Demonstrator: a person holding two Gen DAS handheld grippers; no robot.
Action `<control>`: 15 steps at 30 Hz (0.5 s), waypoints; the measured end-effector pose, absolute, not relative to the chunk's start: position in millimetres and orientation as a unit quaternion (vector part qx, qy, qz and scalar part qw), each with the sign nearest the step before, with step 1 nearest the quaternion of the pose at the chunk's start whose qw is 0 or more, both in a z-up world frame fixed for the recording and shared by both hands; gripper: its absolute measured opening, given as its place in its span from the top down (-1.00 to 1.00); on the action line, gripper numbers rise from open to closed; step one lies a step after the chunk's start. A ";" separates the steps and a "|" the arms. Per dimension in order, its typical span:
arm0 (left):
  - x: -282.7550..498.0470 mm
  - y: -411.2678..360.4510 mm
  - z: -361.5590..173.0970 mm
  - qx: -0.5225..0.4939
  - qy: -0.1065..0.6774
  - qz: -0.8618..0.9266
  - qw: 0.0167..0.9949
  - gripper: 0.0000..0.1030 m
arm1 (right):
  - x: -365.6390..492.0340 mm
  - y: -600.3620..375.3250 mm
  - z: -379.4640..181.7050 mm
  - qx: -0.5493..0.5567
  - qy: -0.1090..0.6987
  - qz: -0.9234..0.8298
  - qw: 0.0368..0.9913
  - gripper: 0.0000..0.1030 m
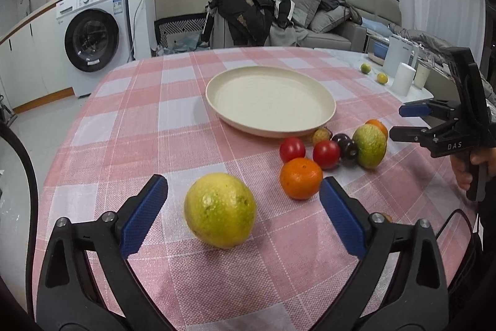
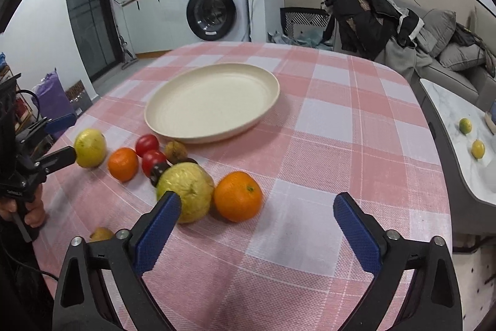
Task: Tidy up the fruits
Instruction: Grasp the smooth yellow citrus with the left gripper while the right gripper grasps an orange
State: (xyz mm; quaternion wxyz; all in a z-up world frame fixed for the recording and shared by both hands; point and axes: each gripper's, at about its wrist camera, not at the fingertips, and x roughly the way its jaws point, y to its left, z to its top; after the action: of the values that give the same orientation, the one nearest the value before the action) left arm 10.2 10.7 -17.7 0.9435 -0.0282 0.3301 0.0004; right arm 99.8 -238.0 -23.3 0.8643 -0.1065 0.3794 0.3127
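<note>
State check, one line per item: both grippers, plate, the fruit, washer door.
left gripper: open, yellow-green fruit between its fingers, untouched
right gripper: open, holding nothing
plate: upright, nothing on it
orange: on the cloth, beside the green-yellow fruit
two tomatoes: on the cloth, outside the plate
washing machine door: closed

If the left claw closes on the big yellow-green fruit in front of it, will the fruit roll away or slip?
The yellow-green fruit looks round and lies loose on the checked tablecloth, so a one-sided touch would probably roll it. The left claw is open with one finger on each side, which should centre it. Its peel seems dimpled and the blue pads ribbed, so slipping seems unlikely.
</note>
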 end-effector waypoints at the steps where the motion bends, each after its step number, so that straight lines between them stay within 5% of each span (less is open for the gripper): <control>1: 12.7 11.2 -20.2 -0.031 0.337 -0.002 0.941 -0.76 | 101.3 -239.5 -24.6 -0.110 0.383 0.308 0.864 -0.80; 9: 23.5 15.9 -30.7 -0.044 0.365 -0.005 0.930 -0.60 | 107.2 -236.6 -39.0 -0.151 0.414 0.295 0.848 -0.67; 15: 34.5 20.5 -40.9 -0.054 0.397 -0.007 0.916 -0.26 | 113.0 -221.1 -49.7 -0.178 0.423 0.296 0.838 -0.51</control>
State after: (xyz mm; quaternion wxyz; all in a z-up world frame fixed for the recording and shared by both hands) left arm 34.5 20.5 -40.9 0.9164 -0.0537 0.3965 -0.0073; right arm 113.0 -221.1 -49.7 0.8377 -0.1775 0.4232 0.2961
